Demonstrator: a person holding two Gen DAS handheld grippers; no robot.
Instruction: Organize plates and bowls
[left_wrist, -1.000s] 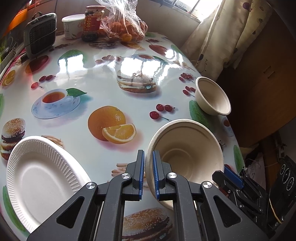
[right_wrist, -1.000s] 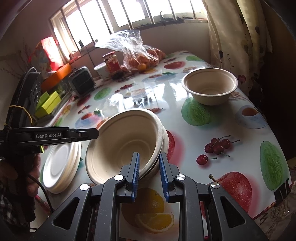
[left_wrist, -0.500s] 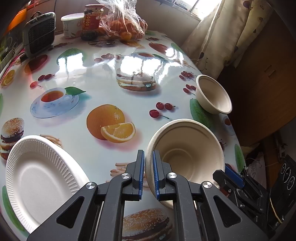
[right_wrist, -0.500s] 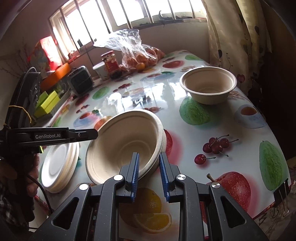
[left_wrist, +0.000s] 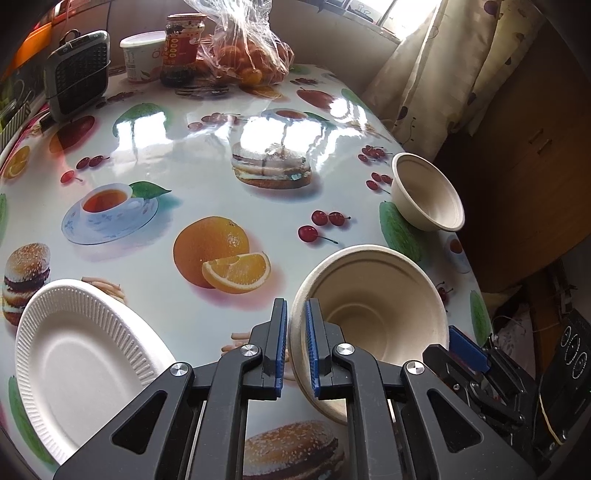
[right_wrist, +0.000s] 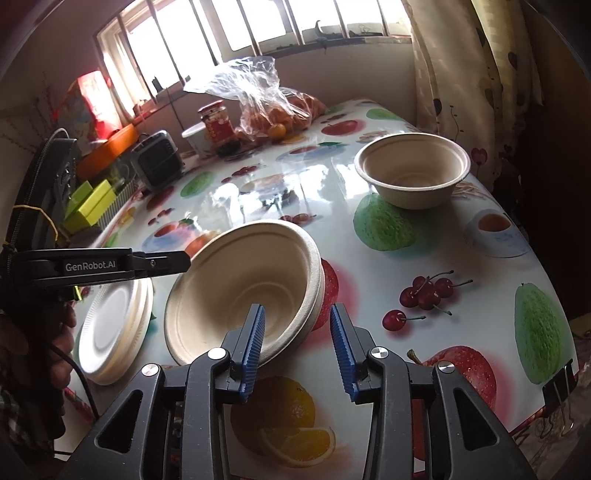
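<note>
two beige bowls: near bowl (right_wrist: 243, 291) tilted at frame centre, looks like a nested pair by its doubled rim; far bowl (right_wrist: 412, 173) upright at upper right. one stack of white plates (right_wrist: 114, 328) at lower left on the table (right_wrist: 424, 251). left gripper (left_wrist: 294, 345) pinches the near bowl's rim; right gripper (right_wrist: 297, 349) jaws are opening, rim loose between them, pads off it.

Black tool (right_wrist: 297, 347) arms, ribbed blue pads (right_wrist: 255, 345), silver screws, white GenRobot.AI lettering
</note>
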